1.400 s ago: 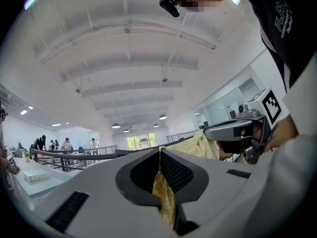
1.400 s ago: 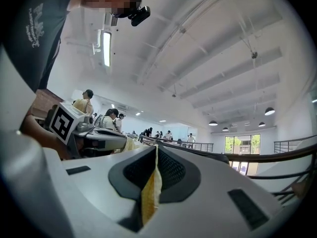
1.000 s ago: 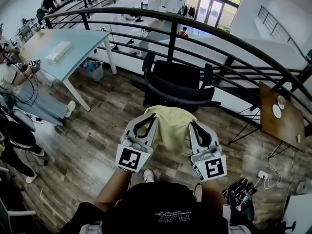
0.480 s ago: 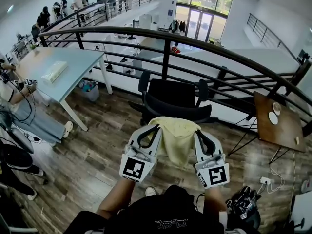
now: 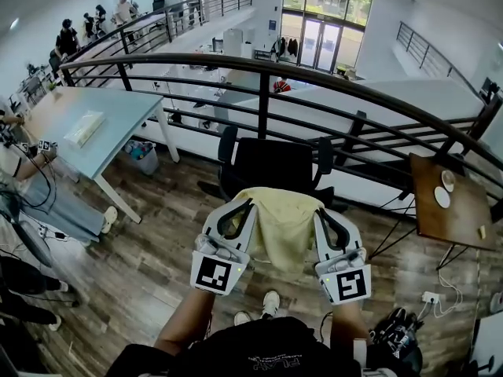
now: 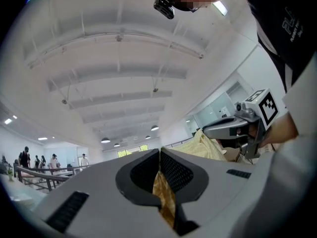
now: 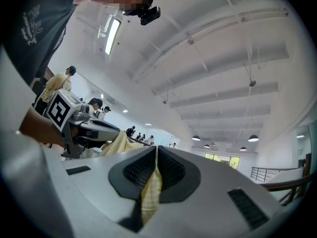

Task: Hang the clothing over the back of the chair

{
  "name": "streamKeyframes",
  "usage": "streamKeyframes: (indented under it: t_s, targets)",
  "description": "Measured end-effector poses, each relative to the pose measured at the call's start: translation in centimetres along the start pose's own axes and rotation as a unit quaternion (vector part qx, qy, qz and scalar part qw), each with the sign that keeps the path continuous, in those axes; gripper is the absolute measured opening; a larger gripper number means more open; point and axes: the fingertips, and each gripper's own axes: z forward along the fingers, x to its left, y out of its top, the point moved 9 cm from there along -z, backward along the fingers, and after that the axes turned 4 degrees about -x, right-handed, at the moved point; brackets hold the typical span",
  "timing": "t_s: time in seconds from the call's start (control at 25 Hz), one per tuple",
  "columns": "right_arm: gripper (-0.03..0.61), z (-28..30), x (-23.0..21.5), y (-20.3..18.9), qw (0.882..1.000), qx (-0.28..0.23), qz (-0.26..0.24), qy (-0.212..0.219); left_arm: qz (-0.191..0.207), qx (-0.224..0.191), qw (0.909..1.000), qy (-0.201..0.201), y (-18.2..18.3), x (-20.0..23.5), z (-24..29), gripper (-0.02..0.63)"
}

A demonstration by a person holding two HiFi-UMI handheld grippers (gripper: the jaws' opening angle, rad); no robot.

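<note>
A pale yellow garment [image 5: 281,225] hangs stretched between my two grippers in the head view, just in front of a black office chair [image 5: 274,166] that faces away toward the railing. My left gripper [image 5: 244,203] is shut on the garment's left top edge, and my right gripper [image 5: 318,210] is shut on its right top edge. In the left gripper view yellow cloth [image 6: 164,196] is pinched between the closed jaws, with the other gripper [image 6: 241,123] at the right. The right gripper view shows the same cloth [image 7: 150,192] clamped, both cameras pointing up at the ceiling.
A dark curved railing [image 5: 330,81] runs behind the chair. A light blue table [image 5: 82,120] stands at the left with people near it. A brown side table [image 5: 446,203] is at the right, and a black bag [image 5: 395,333] lies on the wooden floor by my feet.
Both grippers have carried the garment forward and a little higher, so it now hangs closer to the chair's back. Both stay shut on the cloth.
</note>
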Motion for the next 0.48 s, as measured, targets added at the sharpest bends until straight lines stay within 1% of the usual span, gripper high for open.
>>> streamKeyframes:
  t_s: [0.08,0.16,0.32,0.48]
  targets:
    - [0.026,0.8,-0.9,-0.3,1.000,-0.007,-0.001,0.006,0.029,0.017,0.9994,-0.008,-0.2,0.4,1.1,0.021]
    - [0.026,1.1,-1.4,-0.5,1.000,-0.007,-0.007,0.014,0.045,0.032,0.9984,-0.015,-0.2,0.5,1.7,0.021]
    - [0.026,1.7,-2.5,-0.4,0.999,0.005,-0.020,0.029,0.054,0.040,0.9976,-0.015,0.4,1.0,2.5,0.021]
    - [0.026,2.8,-3.6,-0.5,0.999,-0.003,-0.025,0.038,0.058,0.044,0.9972,-0.015,0.6,1.6,4.2,0.021]
